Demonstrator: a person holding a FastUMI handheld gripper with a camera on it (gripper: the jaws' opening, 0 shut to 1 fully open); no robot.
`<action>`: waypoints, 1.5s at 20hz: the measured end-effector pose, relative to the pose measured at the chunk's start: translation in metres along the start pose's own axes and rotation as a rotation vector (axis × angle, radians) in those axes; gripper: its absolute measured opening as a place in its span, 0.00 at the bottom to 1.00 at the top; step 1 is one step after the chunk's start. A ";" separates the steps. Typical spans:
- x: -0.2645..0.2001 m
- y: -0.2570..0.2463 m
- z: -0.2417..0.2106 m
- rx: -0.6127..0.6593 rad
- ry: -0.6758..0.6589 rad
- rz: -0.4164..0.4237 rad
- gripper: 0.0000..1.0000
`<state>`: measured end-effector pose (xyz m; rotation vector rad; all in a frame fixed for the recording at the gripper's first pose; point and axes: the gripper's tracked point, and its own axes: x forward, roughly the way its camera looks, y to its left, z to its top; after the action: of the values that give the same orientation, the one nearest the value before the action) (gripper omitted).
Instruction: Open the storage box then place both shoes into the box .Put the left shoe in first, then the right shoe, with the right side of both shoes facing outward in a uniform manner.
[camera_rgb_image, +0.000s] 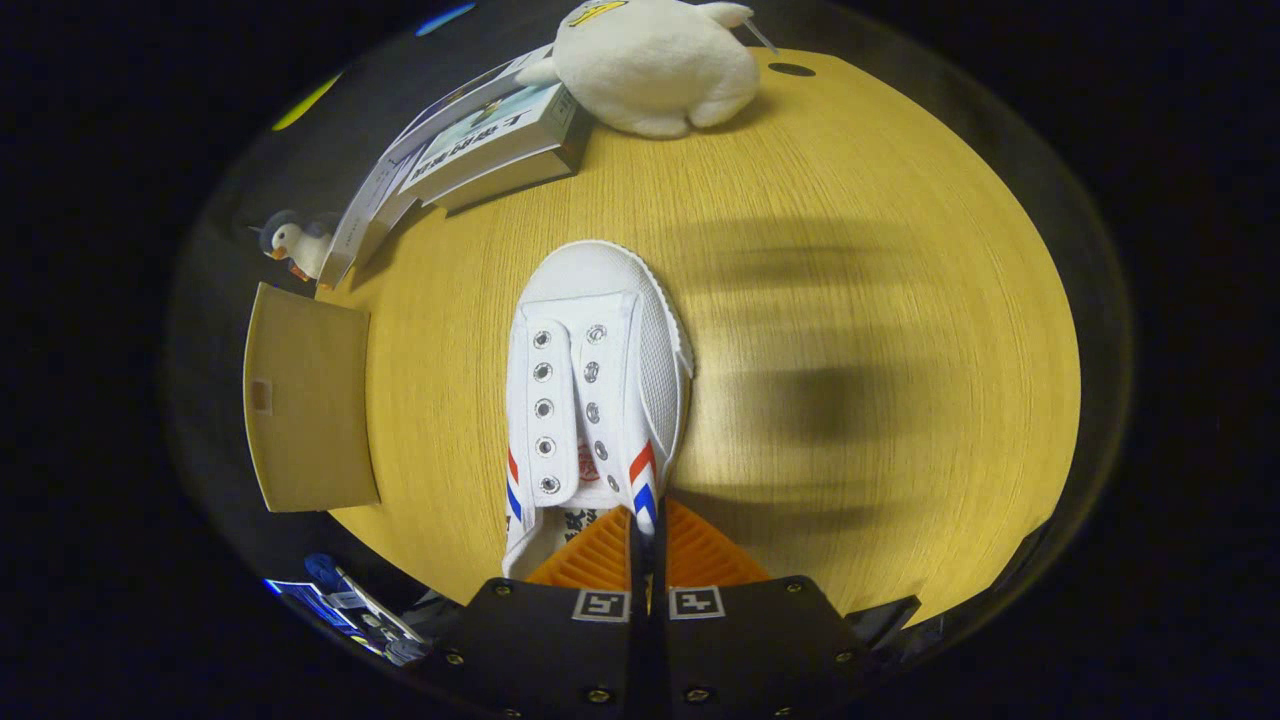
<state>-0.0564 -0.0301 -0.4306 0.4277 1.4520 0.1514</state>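
So the gripper (645, 540) has its orange fingers (700, 555) pinched tight on the side wall of the white shoe (590, 390), right by the red-blue stripes. Makes sense, since that edge is thin enough to clamp. The shoe hangs toe-out toward 12 o'clock over the wooden table (880, 300). The heel is hidden behind the fingers. The brown flap (305, 400) at 9 o'clock could be the box, can't tell. Plush toy (650, 65) and books (490, 145) sit around 12.
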 end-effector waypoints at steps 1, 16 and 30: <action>-0.002 -0.001 0.002 -0.012 -0.001 -0.005 0.00; -0.071 0.082 -0.005 -0.021 -0.101 0.067 0.00; -0.132 0.232 0.013 -0.198 -0.209 0.110 0.00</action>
<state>-0.0237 0.1332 -0.2212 0.3504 1.1960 0.3270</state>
